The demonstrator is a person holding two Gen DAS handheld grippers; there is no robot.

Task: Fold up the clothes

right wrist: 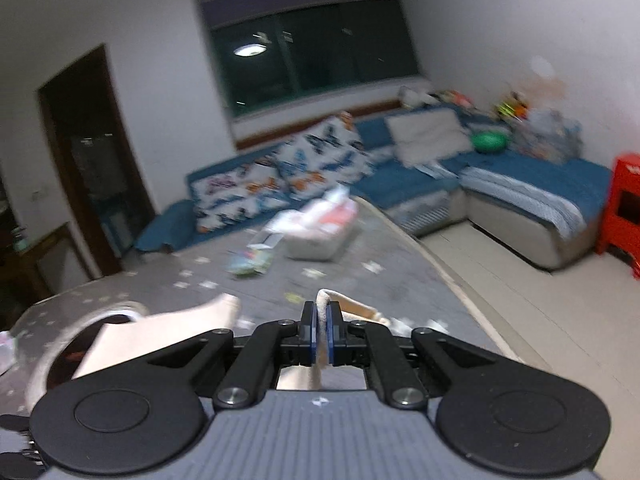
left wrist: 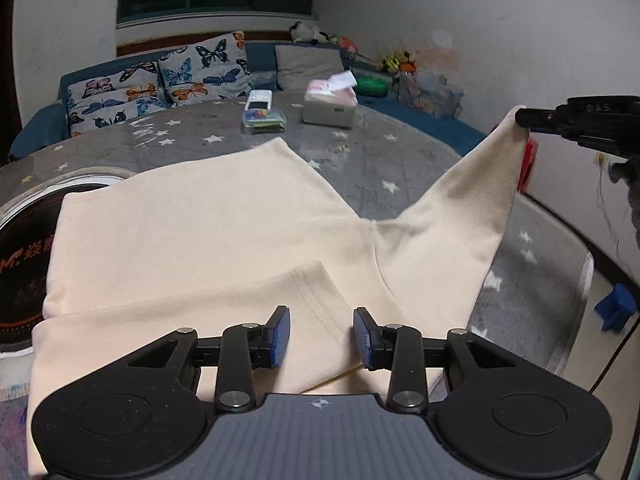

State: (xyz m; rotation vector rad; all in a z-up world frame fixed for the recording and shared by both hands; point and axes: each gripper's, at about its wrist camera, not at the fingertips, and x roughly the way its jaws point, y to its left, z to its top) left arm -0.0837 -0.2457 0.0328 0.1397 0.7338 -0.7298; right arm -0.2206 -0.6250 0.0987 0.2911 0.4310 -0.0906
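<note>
one shirt (left wrist: 208, 220) corner in right tool (right wrist: 321, 334)

Left wrist view low over table (left wrist: 360, 152), right wrist view higher, both facing sofa (right wrist: 520, 184)

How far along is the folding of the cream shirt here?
Early. One sleeve of the cream shirt already lies folded over its body near the open left tool. The right tool is shut on the other sleeve, raised off the table. The body remains unfolded.
</note>
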